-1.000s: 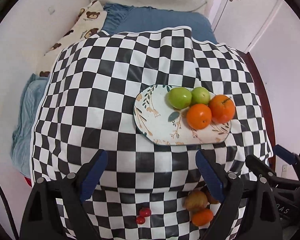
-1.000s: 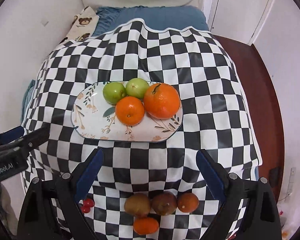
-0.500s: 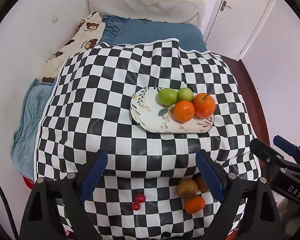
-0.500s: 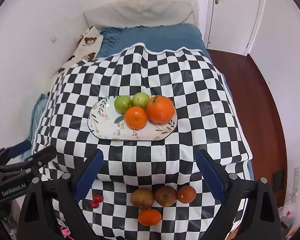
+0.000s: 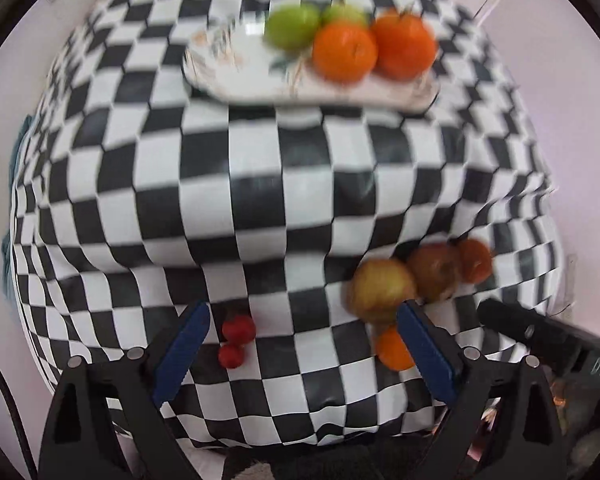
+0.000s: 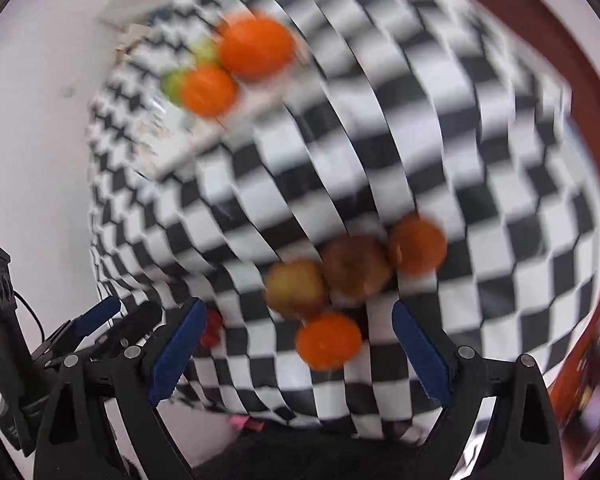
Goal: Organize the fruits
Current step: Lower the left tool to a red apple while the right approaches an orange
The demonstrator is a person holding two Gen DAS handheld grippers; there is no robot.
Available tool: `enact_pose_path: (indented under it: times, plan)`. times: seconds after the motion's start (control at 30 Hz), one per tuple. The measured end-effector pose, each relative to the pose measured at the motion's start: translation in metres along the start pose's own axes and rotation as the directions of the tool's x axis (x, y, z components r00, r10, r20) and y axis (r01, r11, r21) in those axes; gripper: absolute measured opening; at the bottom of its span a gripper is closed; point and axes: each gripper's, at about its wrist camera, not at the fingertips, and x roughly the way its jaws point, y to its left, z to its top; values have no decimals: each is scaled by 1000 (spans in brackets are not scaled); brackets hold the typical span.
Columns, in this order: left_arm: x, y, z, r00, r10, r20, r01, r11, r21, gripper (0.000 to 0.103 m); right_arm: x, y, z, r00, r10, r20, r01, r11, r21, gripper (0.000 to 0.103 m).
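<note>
On the checkered cloth point(image 5: 260, 184) a flowered plate point(image 5: 236, 76) holds two green fruits point(image 5: 292, 28) and two oranges point(image 5: 344, 52). Nearer lie two apples point(image 5: 380, 288), a small reddish fruit point(image 5: 476, 260), an orange point(image 5: 394, 350) and two small red fruits point(image 5: 236, 340). My left gripper point(image 5: 304, 348) points down over the red fruits, its jaws opening, gripping nothing. My right gripper point(image 6: 296, 352) stands open above the loose orange point(image 6: 328, 340) and apples point(image 6: 296, 288), touching none. The right wrist view is blurred.
The cloth drapes over the near edge and sides. A white wall is on the left, a red-brown floor point(image 6: 580, 80) on the right. Each gripper shows in the other's view: the right gripper point(image 5: 540, 332), the left gripper point(image 6: 100, 320).
Both grippers have dropped and come closer to the near edge; the loose fruits now look larger and sit between the fingers. The right view has rolled and blurred. No fruit has moved.
</note>
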Motion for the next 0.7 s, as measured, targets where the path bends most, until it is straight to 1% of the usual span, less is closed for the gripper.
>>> enact_pose_path:
  times: [0.07,0.1,0.17,0.2,0.23,0.27,0.33,0.4,0.47,0.57,0.7]
  plan:
    - [16,-3,-4,999,19,-34,-19,1000,5,95,27,-14,-8,998,12,-62,-10,999,39,96]
    - [22,-4,-6,998,44,-45,-43,999,11,95,43,-20,-12,996,26,-88,-21,998,57,96]
    - [35,-5,-8,993,98,-61,-96,995,33,95,68,-30,-18,991,51,-123,-39,995,95,95]
    - [40,-4,-9,992,103,-74,-101,994,35,95,79,-34,-21,990,56,-132,-41,993,108,95]
    - [44,-3,-10,991,98,-89,-95,995,31,95,86,-36,-22,988,55,-142,-39,993,113,92]
    - [48,-3,-11,990,96,-101,-94,995,29,95,93,-38,-24,986,59,-154,-41,992,118,86]
    - [53,-5,-14,988,113,-107,-109,993,38,95,106,-37,-28,982,70,-175,-51,993,108,81]
    - [57,-8,-15,987,113,-114,-109,993,40,95,111,-34,-30,981,71,-178,-56,995,88,75]
    - [60,-12,-18,987,111,-117,-106,993,41,95,113,-29,-31,984,33,-177,-24,998,52,68]
    - [61,-20,-17,989,93,-118,-88,995,44,95,107,-26,-34,987,36,-154,-29,999,45,67]
    - [67,-40,-10,991,50,-127,-43,997,58,95,80,-35,-35,996,-20,-83,23,999,28,67]
